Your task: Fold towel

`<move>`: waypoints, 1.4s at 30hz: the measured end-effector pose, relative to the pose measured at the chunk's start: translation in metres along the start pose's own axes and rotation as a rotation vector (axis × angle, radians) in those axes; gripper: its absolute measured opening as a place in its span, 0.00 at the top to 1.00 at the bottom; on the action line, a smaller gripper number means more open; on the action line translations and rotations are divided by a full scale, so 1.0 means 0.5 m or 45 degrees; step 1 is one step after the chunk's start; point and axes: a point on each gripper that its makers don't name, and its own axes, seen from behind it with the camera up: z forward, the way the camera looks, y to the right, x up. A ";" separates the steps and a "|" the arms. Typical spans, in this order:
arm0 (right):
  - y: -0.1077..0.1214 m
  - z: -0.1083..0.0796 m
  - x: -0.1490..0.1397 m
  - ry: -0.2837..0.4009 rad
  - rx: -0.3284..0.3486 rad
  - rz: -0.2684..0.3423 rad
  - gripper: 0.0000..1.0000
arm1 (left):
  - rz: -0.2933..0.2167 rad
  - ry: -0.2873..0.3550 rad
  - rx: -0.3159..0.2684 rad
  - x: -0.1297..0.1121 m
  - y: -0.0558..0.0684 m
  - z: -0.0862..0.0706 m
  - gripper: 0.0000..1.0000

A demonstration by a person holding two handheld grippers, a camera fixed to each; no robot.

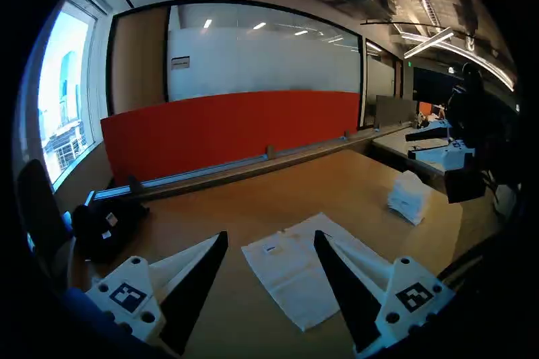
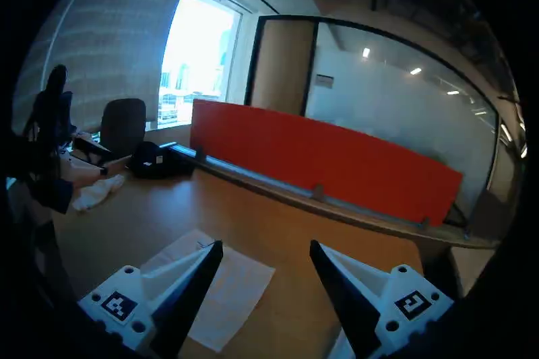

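Fingers of my left gripper (image 1: pixel 269 234) and right gripper (image 2: pixel 265 243) are hovering spread wide, gripping nothing. The flat white cloth towel (image 1: pixel 290 271) is lying beneath them on the tan wooden table (image 1: pixel 323 184), a long red divider panel (image 1: pixel 229 130) standing beyond.

The white towel (image 1: pixel 291 277) lay unfolded and spread flat in a single layer (a small tag showed near one edge) on the wooden table (image 1: pixel 283 197).
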 end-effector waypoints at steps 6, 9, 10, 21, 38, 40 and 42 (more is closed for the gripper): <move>-0.014 0.004 -0.030 -0.036 0.027 -0.006 0.00 | -0.001 -0.023 -0.006 -0.034 0.013 0.012 0.05; -0.019 0.008 -0.048 -0.054 0.032 0.001 0.00 | 0.000 -0.036 -0.009 -0.055 0.021 0.019 0.05; -0.022 0.009 -0.054 -0.059 0.035 0.007 0.00 | 0.002 -0.043 -0.010 -0.063 0.025 0.022 0.05; -0.045 0.025 -0.126 -0.122 0.059 0.036 0.00 | 0.024 -0.111 -0.036 -0.140 0.053 0.053 0.05; -0.094 0.054 -0.262 -0.232 0.123 0.045 0.00 | 0.024 -0.242 -0.065 -0.282 0.085 0.095 0.05; -0.100 0.057 -0.281 -0.253 0.134 0.048 0.00 | 0.031 -0.264 -0.072 -0.302 0.089 0.098 0.05; -0.105 0.060 -0.299 -0.271 0.142 0.047 0.00 | 0.039 -0.284 -0.079 -0.319 0.092 0.101 0.05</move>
